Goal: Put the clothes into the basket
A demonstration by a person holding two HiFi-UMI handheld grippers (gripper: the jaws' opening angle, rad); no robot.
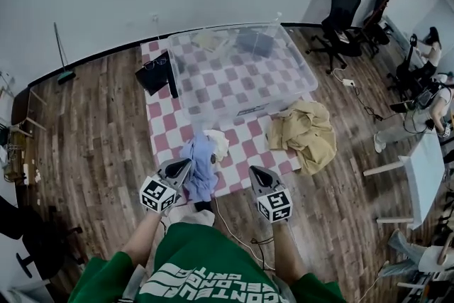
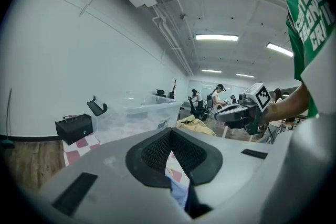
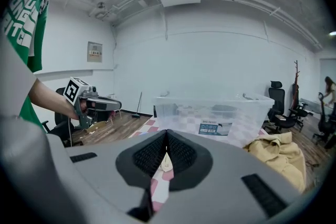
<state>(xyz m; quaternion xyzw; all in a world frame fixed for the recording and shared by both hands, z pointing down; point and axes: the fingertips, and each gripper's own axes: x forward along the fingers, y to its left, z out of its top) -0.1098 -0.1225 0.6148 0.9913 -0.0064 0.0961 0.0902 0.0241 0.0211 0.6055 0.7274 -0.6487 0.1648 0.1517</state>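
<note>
Left gripper [image 1: 186, 164] and right gripper [image 1: 253, 172] nearest, jaws of both pinched shut, nothing between. Blue garment [image 1: 201, 170] lay at the checkered mat's [image 1: 164, 125] near edge, just beside the left tip — tan garment [image 1: 307, 137] over its right edge, clear basket [image 1: 301, 62] on the far half.

Green shirt [image 1: 206, 273], 6 o'clock in head view: white block print, upside down, not readable whole. Left gripper view shows its letters "GRI" at 2 o'clock. Clear bin [image 3: 247, 113] front wall: blue-white label [image 3: 209, 128], print too small. Wall sign [image 3: 95, 52], 10 o'clock: illegible.
</note>
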